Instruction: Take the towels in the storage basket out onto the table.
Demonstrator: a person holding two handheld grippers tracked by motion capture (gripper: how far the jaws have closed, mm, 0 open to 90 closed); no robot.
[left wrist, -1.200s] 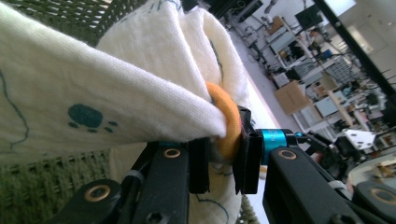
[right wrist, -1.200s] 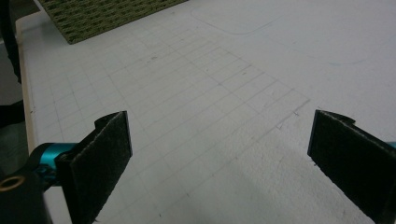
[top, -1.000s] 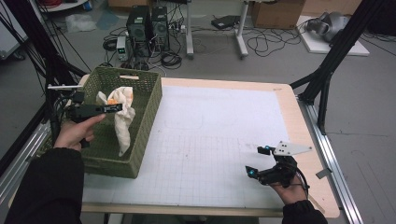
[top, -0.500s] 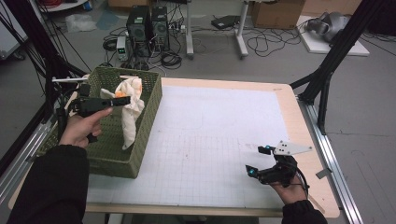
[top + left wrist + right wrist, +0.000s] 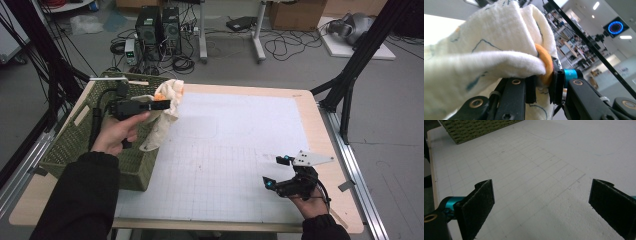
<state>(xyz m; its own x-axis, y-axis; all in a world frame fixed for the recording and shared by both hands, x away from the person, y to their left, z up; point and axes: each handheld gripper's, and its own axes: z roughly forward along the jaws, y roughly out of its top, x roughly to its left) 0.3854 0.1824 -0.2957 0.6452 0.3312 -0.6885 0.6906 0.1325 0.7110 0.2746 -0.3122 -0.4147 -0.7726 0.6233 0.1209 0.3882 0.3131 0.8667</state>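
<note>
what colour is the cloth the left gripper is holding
Cream cloth with thin blue line markings and an orange patch, best seen in the left gripper view.

Cream, orange-trimmed cloth (image 5: 159, 125); seemingly olive-green basket (image 5: 62, 150).

The cloth (image 5: 161, 117) hangs between the left gripper's (image 5: 159, 104) fingers (image 5: 531, 88), above the basket's (image 5: 67, 150) right rim. The basket sits at the surface's (image 5: 225, 150) left edge, well apart from the right gripper's (image 5: 277, 171) fingers (image 5: 477, 205), which are near the front right corner.
</note>
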